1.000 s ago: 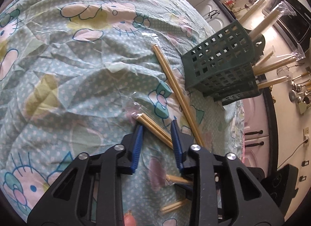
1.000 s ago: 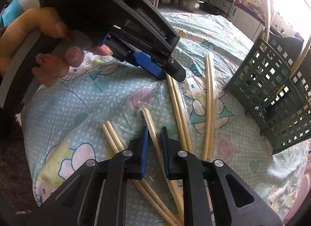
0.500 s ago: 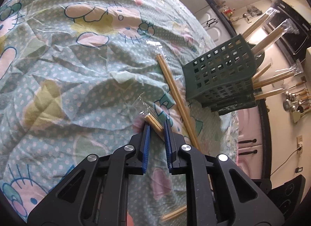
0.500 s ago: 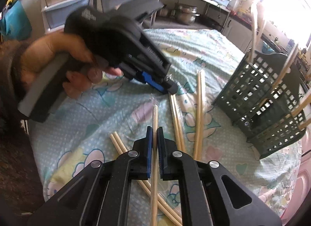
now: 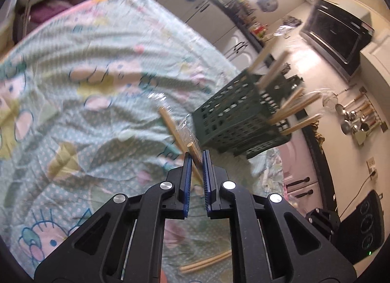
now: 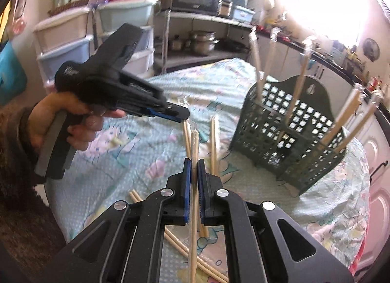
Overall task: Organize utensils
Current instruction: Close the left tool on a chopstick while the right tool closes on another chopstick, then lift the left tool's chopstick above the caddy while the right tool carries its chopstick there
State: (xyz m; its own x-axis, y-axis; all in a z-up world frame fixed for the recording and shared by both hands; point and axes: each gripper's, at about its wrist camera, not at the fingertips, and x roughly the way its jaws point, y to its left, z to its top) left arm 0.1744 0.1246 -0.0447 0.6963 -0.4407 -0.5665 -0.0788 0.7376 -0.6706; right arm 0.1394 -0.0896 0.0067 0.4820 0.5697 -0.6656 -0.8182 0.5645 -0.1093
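Observation:
My left gripper [image 5: 196, 158] is closing its blue pads on a pair of wrapped wooden chopsticks [image 5: 193, 148], which hangs lifted above the cloth. The same gripper [image 6: 179, 113] shows in the right wrist view, held by a person's hand [image 6: 80, 117]. My right gripper [image 6: 194, 164] is shut on another wrapped pair of chopsticks [image 6: 194, 141] that sticks out forward and back past the pads. A dark green lattice basket [image 5: 231, 117] [image 6: 287, 141] stands ahead on the right, with several chopstick pairs leaning in it.
More chopstick pairs lie on the cartoon-print cloth [image 6: 109, 141]: one [image 5: 170, 124] beside the basket, two [image 6: 213, 141] [image 6: 186, 136] ahead of my right gripper, one [image 6: 135, 196] near its left finger. Drawers, shelves with pots and a microwave stand behind the table.
Both grippers closed on chopstick pairs and rose off the cloth with them. The views tipped up, so the basket and the kitchen now show more fully.

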